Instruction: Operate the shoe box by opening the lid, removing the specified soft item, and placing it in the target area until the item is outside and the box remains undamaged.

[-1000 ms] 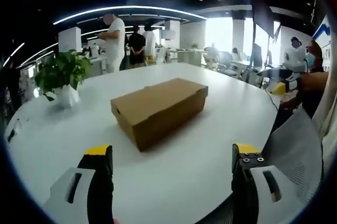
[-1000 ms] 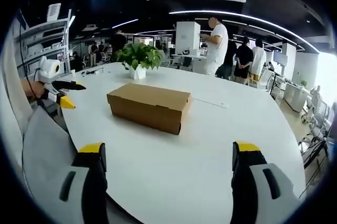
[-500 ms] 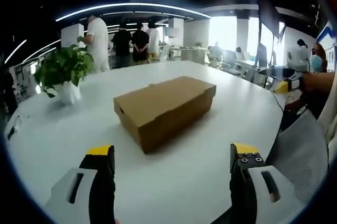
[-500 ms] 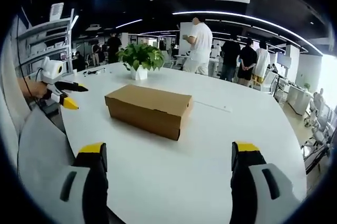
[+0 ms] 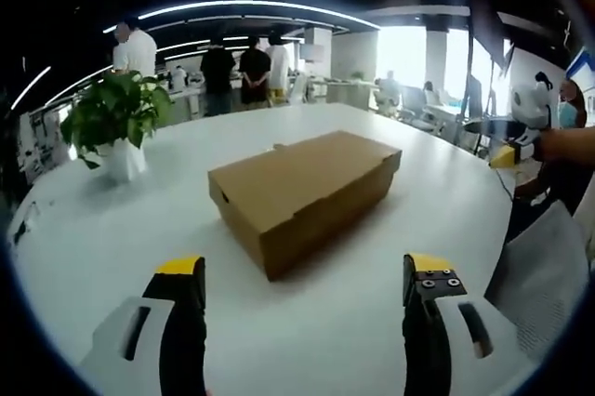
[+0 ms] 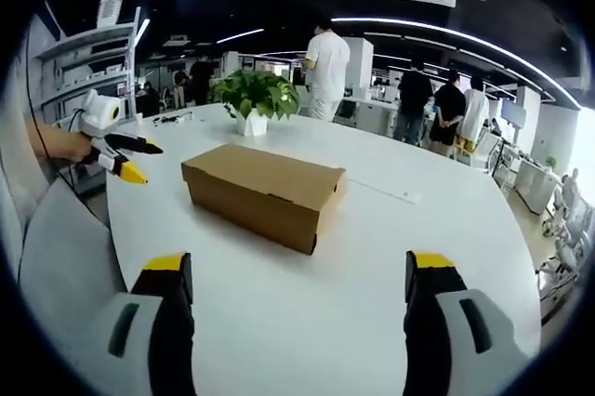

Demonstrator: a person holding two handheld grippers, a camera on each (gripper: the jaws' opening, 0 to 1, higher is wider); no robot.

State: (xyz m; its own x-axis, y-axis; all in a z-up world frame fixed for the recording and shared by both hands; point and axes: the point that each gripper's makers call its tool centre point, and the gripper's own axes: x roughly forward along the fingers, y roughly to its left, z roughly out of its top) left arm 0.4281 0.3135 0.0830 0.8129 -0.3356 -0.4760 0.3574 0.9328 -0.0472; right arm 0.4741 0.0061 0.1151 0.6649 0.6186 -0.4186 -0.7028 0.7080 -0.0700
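A: Left gripper [image 5: 296,277] jaws spread, empty. Box [image 5: 307,191] lies mid-table [image 5: 84,229], lid shut, well ahead of both grippers.

B: Right gripper [image 6: 299,280] likewise spread and empty. Suggest steadying one side, lifting the lid's front lip gently. Plant [image 5: 113,126] stands apart at left; bare table all around.

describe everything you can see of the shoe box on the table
The shoe box is plain brown cardboard, long and low, with no print visible. Its lid is shut, the lid's edge overlapping the base all round, and one end has a small dark slot. It lies flat on the white round table, set at an angle to both views, with a potted plant farther back. Nothing touches it except the table; both hand-held grippers are short of it, with their jaws apart.
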